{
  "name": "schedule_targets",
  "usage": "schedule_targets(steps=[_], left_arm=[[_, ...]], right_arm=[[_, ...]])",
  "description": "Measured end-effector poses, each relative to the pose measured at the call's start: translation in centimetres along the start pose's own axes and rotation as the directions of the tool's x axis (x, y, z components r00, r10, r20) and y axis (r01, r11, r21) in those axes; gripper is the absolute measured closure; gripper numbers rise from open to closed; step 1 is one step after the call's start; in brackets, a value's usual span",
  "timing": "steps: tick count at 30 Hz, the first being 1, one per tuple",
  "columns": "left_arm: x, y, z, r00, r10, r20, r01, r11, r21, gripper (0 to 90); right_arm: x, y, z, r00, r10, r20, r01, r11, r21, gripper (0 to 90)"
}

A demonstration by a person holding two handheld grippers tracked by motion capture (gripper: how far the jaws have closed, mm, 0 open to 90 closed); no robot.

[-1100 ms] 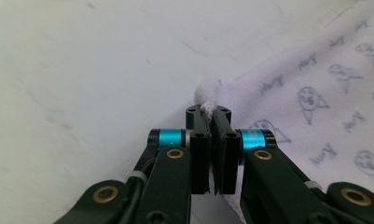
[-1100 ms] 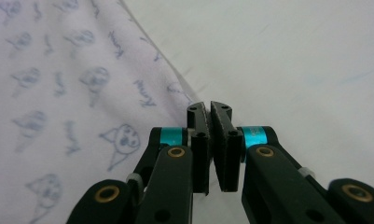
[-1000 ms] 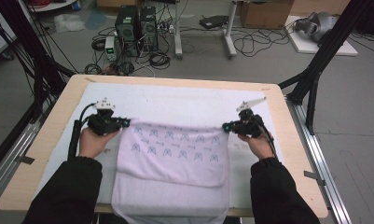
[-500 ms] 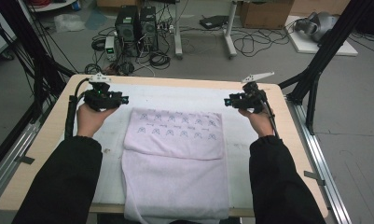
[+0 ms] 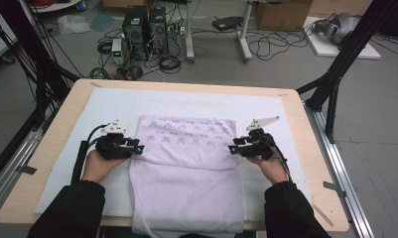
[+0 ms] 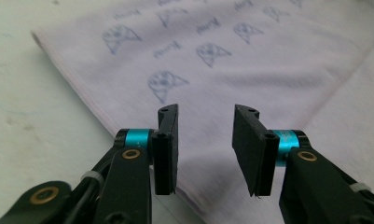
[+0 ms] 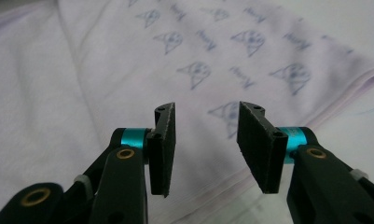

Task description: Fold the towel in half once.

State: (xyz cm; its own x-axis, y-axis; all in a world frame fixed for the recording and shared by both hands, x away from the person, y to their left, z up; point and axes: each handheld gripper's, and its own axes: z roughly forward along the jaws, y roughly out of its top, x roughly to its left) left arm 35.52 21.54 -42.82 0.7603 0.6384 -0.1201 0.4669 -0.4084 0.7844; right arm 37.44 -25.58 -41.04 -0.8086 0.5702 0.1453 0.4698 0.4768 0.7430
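jaws of the left hand-held gripper and the right hand-held gripper have just been opening and stand parted, empty, at either side edge of the towel. towel lies folded once on the surface, near end overhanging; further folds seem left.

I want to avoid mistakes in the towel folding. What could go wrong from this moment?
1. The towel hangs over the near table edge; a pull there might drag it off.
2. The left gripper and right gripper stand open over its side edges, holding nothing; closing now may catch only the top layer.
3. The folded layers might shift and lose alignment.
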Motion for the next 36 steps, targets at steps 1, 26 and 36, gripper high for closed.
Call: schedule_targets(steps=[1, 26, 36], left_arm=[[-0.2, -0.3, 0.1, 0.9999, 0.006, 0.009, -0.006, 0.9998, 0.017, 62.6], [-1.7, -0.6, -2.2, 0.9990, 0.028, -0.035, -0.029, 0.9989, -0.038, 86.0], [-7.1, -2.3, -7.5, 0.9951, 0.091, 0.037, -0.087, 0.9914, -0.098, 86.0]], right_arm=[[0.2, -0.2, 0.2, 0.9998, 0.004, -0.018, -0.004, 1.000, 0.025, 57.0], [2.1, -2.0, -0.4, 0.9981, -0.034, -0.051, 0.034, 0.999, -0.001, 88.0], [7.6, -3.1, -6.5, 0.9884, -0.114, -0.100, 0.108, 0.992, -0.060, 87.9]])
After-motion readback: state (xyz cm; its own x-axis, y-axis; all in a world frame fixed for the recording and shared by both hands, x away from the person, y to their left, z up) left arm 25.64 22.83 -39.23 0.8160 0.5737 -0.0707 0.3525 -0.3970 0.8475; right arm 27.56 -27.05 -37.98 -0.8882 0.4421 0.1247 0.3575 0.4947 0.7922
